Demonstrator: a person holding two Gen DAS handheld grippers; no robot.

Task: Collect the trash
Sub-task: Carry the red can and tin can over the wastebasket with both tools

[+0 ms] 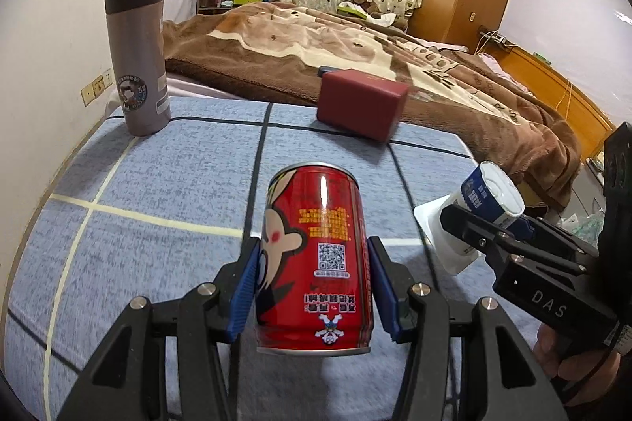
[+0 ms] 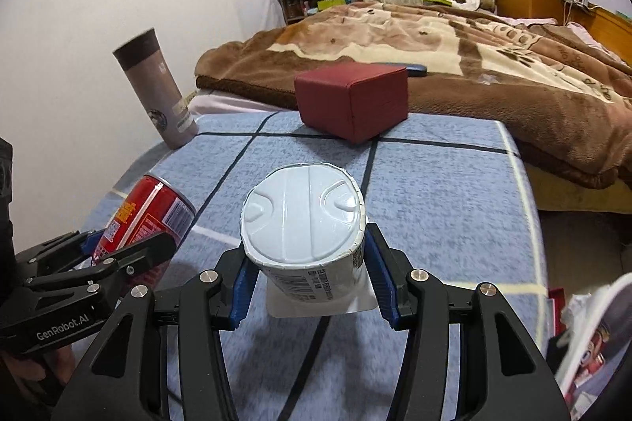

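The left tongs (image 1: 312, 286) squeeze the red can (image 1: 316, 255) and the right tongs (image 2: 308, 279) squeeze the white cup (image 2: 304, 219), both upside down, side by side above the worktop (image 1: 158, 184), no bin showing.

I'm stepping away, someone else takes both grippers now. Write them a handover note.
Left gripper: shut on the red can, lifted off the blue cloth.
Right gripper: shut on the white cup, upside down, also lifted.
Done: both pieces of trash picked up.
Left: drop them in a bin; none shows in either view. The flask and red box stand untouched on the cloth.
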